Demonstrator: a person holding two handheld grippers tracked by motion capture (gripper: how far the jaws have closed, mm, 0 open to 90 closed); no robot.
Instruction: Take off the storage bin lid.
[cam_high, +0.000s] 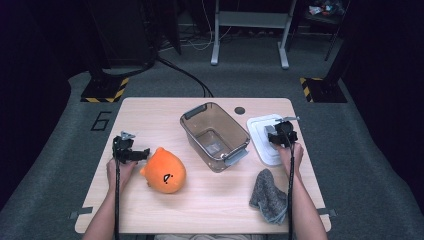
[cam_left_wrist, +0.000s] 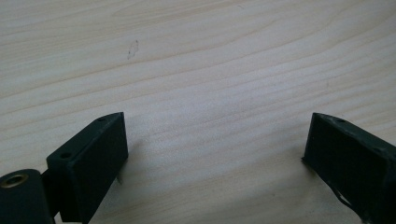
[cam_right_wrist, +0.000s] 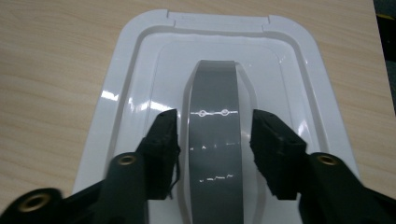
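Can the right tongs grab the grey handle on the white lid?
Probably yes. The right tongs sit right over the lid, jaws on either side of the handle, with nothing in between.

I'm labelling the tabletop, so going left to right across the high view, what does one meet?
left gripper → orange plush toy → clear plastic bin → grey cloth; farther back and right of the bin, the white lid with the right gripper over it.

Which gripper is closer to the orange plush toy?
The left. The left gripper sits just beside the orange plush toy, jaws open over bare table. The right gripper is far across, over the white lid, straddling its grey handle.
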